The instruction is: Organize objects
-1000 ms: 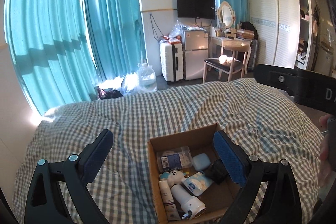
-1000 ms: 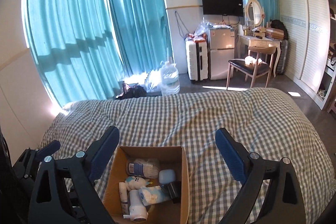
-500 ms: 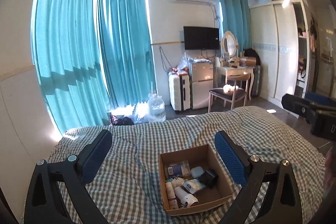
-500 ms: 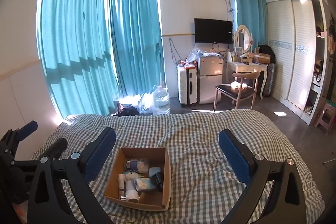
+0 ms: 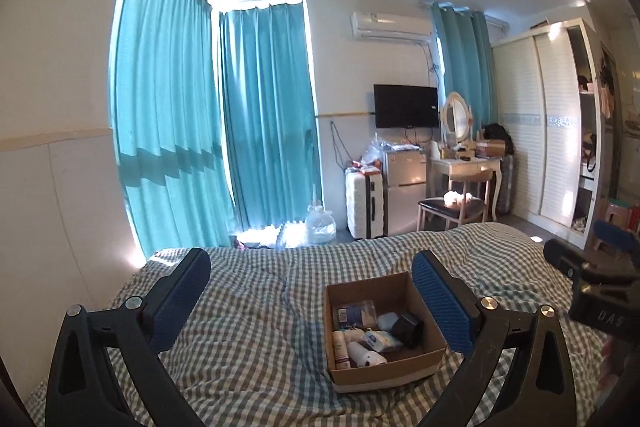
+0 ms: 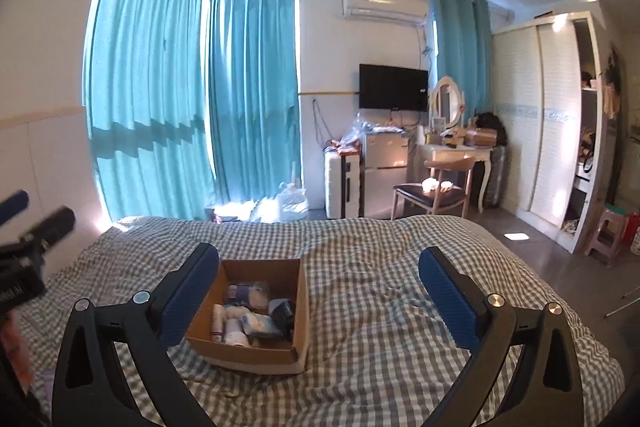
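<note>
I've pulled both grippers back from the cardboard box on the checked bed, left gripper and right gripper gaping empty, toiletries packed inside, so organizing looks finished.
</note>
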`<state>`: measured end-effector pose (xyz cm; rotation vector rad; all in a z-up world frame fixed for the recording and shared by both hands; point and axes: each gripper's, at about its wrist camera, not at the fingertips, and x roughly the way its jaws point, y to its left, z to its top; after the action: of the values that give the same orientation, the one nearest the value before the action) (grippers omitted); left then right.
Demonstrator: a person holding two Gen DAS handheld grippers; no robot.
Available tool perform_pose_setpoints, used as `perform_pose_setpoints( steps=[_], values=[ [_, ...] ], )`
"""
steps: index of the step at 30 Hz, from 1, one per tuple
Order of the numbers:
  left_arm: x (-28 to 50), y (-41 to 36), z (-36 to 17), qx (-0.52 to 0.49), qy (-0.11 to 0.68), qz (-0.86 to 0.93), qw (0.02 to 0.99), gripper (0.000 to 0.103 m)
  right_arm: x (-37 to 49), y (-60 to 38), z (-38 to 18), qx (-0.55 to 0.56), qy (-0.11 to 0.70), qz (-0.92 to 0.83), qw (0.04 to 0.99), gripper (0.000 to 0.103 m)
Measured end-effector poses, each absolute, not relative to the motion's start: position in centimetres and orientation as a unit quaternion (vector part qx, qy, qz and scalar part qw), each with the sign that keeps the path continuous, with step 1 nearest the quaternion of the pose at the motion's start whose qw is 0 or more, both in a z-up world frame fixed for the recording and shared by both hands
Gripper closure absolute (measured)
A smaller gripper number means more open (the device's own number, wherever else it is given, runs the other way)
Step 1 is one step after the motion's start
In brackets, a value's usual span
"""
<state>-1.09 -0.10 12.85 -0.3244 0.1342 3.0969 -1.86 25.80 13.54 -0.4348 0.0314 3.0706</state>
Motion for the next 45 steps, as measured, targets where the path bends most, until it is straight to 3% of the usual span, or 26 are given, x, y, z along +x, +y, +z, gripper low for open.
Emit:
perform_pose_setpoints(
  steps=[12,45],
  values=[
    [-2.2,-1.6,3.3,-0.15,0.012,0.989,-0.008,0.0,-0.6,25.5,5.2,-0.117,-0.015,0.992,0.032,0.002],
    [-1.7,-2.1,1.7,-0.16,0.019,0.987,0.001,0.0,-1.0,23.9,3.0,-0.147,-0.007,0.989,0.005,0.002]
  ],
)
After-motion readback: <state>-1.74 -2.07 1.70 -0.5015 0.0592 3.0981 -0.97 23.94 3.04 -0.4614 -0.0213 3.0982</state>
